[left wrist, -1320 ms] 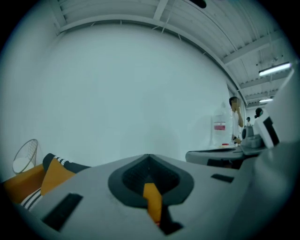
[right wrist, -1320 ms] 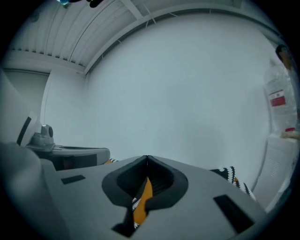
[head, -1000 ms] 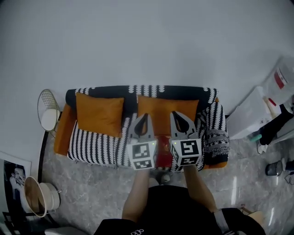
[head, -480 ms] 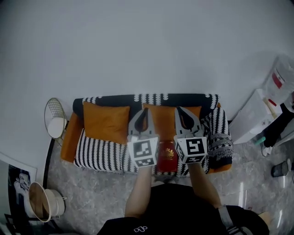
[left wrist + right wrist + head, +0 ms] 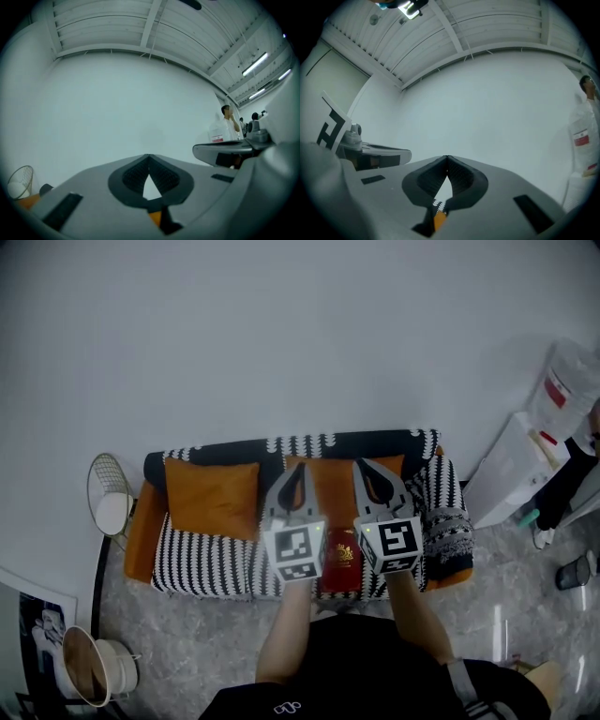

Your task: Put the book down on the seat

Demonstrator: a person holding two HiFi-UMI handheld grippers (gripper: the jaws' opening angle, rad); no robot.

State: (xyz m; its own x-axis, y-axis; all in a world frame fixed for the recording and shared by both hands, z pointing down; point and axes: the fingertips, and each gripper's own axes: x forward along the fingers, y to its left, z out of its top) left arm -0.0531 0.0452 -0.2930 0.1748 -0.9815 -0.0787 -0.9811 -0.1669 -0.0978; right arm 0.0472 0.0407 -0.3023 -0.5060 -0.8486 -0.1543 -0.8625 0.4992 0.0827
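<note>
**A:** So, where is the book?

**B:** It lies flat on the seat of the sofa, cover up, in the lower middle of the frame.

**A:** How does it look?

**B:** It has a dark red cover with a small gold emblem in the middle. Any print is too small to read.

**A:** Is a gripper on it?

**B:** No. The left gripper is clenched, tips meeting on nothing. The right gripper is clenched and empty too. Both point at the white wall, and from the head view the book shows between their two cubes.

**A:** Count things for me.

**B:** There is one book and one sofa in black-and-white stripes. Two orange cushions lean on the backrest: the left cushion, and the middle cushion partly behind the grippers. There are two grippers and one wire basket at the sofa's left end.
</note>
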